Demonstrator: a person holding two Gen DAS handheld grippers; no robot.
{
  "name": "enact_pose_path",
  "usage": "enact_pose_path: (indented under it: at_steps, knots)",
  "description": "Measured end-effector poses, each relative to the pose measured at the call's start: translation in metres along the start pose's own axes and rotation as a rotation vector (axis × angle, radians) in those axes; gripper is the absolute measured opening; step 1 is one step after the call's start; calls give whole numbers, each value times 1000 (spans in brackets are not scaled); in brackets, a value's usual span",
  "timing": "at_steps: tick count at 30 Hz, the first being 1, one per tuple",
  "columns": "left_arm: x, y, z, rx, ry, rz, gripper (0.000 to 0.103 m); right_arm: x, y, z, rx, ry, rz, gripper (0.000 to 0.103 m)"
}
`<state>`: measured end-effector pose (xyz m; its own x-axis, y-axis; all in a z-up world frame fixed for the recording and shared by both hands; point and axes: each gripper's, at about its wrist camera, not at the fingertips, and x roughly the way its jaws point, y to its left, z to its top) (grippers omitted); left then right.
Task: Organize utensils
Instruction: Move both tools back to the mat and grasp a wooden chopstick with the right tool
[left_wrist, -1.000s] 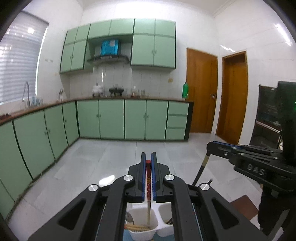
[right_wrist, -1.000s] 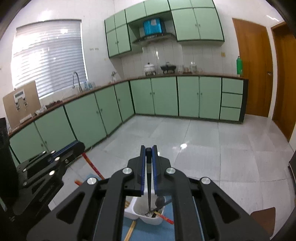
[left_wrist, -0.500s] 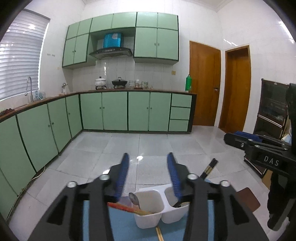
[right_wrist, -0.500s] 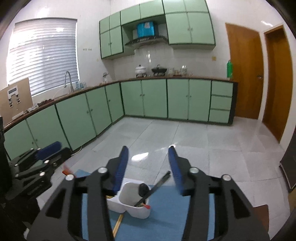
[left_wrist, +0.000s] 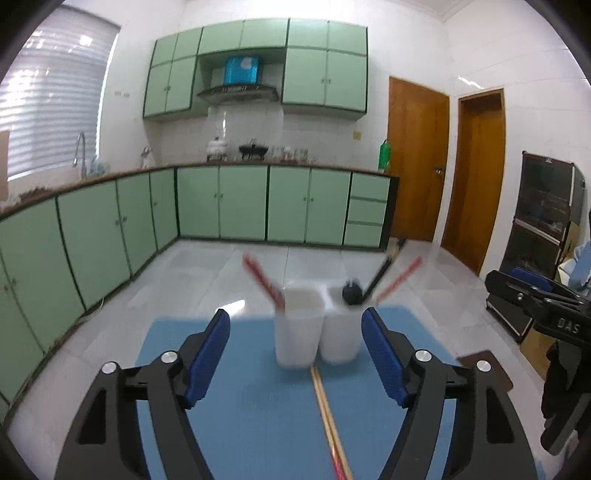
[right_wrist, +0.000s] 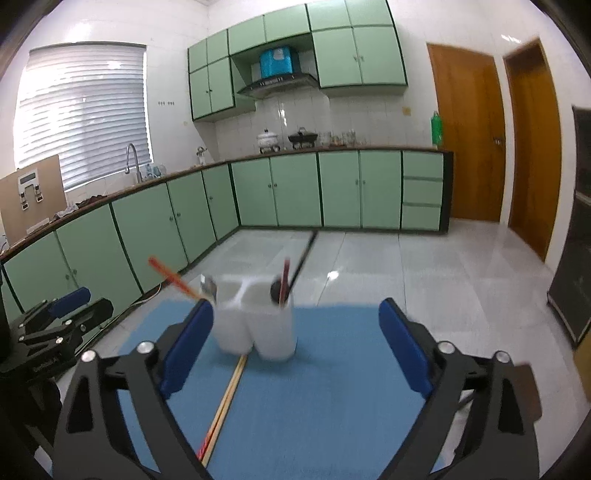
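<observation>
A white two-compartment utensil holder (left_wrist: 317, 325) (right_wrist: 255, 317) stands on a blue mat (left_wrist: 258, 406) (right_wrist: 314, 387). Its left compartment holds a red chopstick (left_wrist: 260, 277) (right_wrist: 173, 278). Its right compartment holds a black spoon (left_wrist: 352, 293), a black chopstick (left_wrist: 384, 269) (right_wrist: 301, 262) and a red chopstick (left_wrist: 399, 277) (right_wrist: 284, 280). A wooden chopstick pair (left_wrist: 328, 413) (right_wrist: 225, 398) lies on the mat in front of it. My left gripper (left_wrist: 295, 354) is open and empty, just short of the holder. My right gripper (right_wrist: 295, 347) is open and empty, also just short of it.
The other gripper shows at each view's edge: the right gripper (left_wrist: 535, 299) and the left gripper (right_wrist: 59, 321). Green floor cabinets (left_wrist: 221, 203) and grey floor tiles lie beyond the mat. A brown table corner (left_wrist: 484, 365) shows at the right.
Both grippers opened and let their chopsticks drop into the holder, then pulled back and lower. The holder now stands further ahead, with the wooden pair in view on the mat.
</observation>
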<state>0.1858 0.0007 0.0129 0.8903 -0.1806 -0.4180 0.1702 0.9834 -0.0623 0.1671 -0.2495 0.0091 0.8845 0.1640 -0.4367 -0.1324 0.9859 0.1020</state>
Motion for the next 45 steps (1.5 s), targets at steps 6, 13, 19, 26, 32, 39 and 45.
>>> enact_pose_path:
  at_steps: [6, 13, 19, 26, 32, 39, 45]
  knots:
    - [-5, 0, -65, 17, 94, 28, 79, -3, 10, -64, 34, 101, -12, 97]
    - [3, 9, -133, 1, 225, 59, 79, 10, 29, -132, 59, 226, -13, 97]
    - [9, 20, -155, -28, 270, 89, 79, 25, 53, -162, 28, 291, -6, 97]
    - [14, 34, -158, -49, 323, 114, 79, 36, 83, -174, -19, 369, 7, 79]
    - [13, 41, -165, -61, 353, 124, 79, 43, 98, -184, -24, 416, 38, 69]
    - [12, 48, -167, -88, 366, 121, 80, 51, 111, -186, -64, 446, 20, 61]
    - [14, 48, -168, -95, 374, 117, 80, 59, 114, -185, -79, 474, -6, 57]
